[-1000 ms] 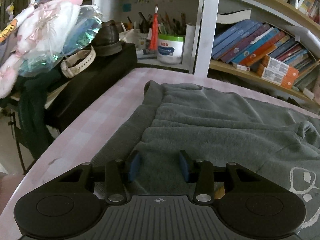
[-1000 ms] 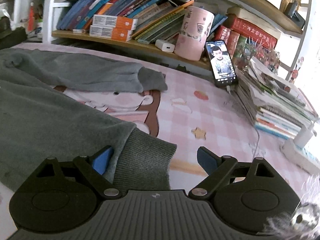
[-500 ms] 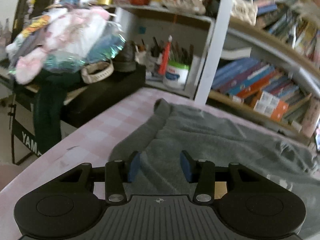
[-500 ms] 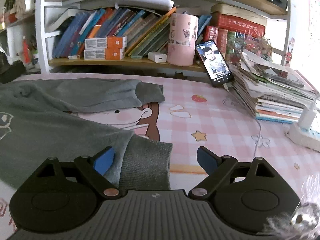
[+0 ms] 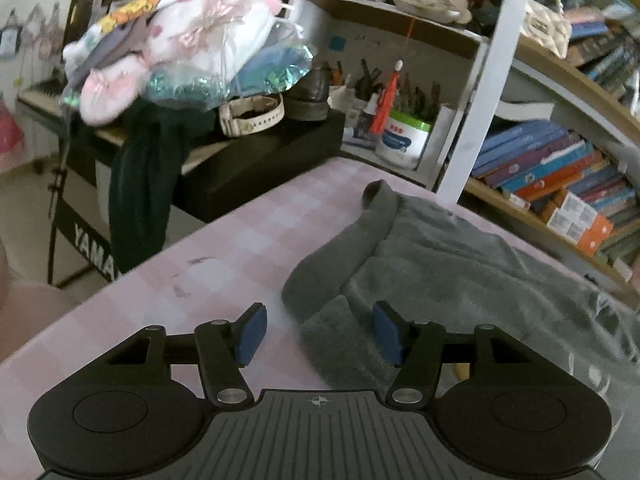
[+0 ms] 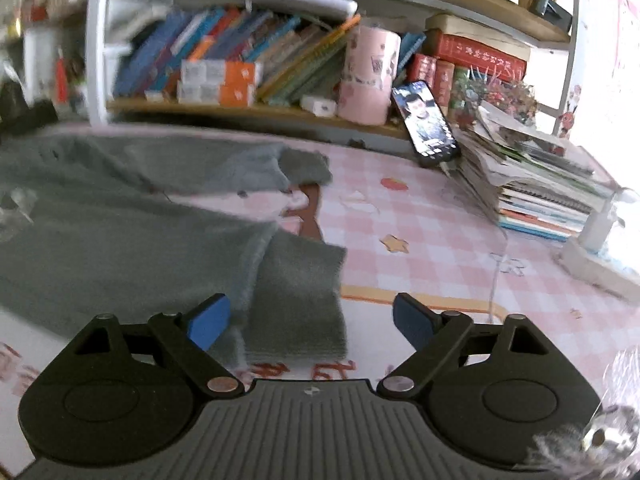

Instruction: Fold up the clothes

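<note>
Left wrist view: left tool (image 5: 318, 334) was opening – grey fleece sweater (image 5: 460, 264) between its pads, ungripped. Right tool (image 6: 310, 322) gaped wide over a cuff (image 6: 298, 300), holding nothing – folding on the pink checked counter (image 5: 248, 240) looked barely begun.

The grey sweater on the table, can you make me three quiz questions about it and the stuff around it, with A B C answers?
1. Where is the phone?
A. leaning against the bookshelf
B. on the sweater
C. between the tongs

2. What colour are the tong pads?
A. red
B. blue
C. yellow

3. What are the right tongs doing?
A. squeezing a book
B. clamped shut
C. open around the sweater cuff

Answers: 1 A, it stands propped beside the pink cup. 2 B, both pads show blue. 3 C, pads stand apart from the cuff.
</note>
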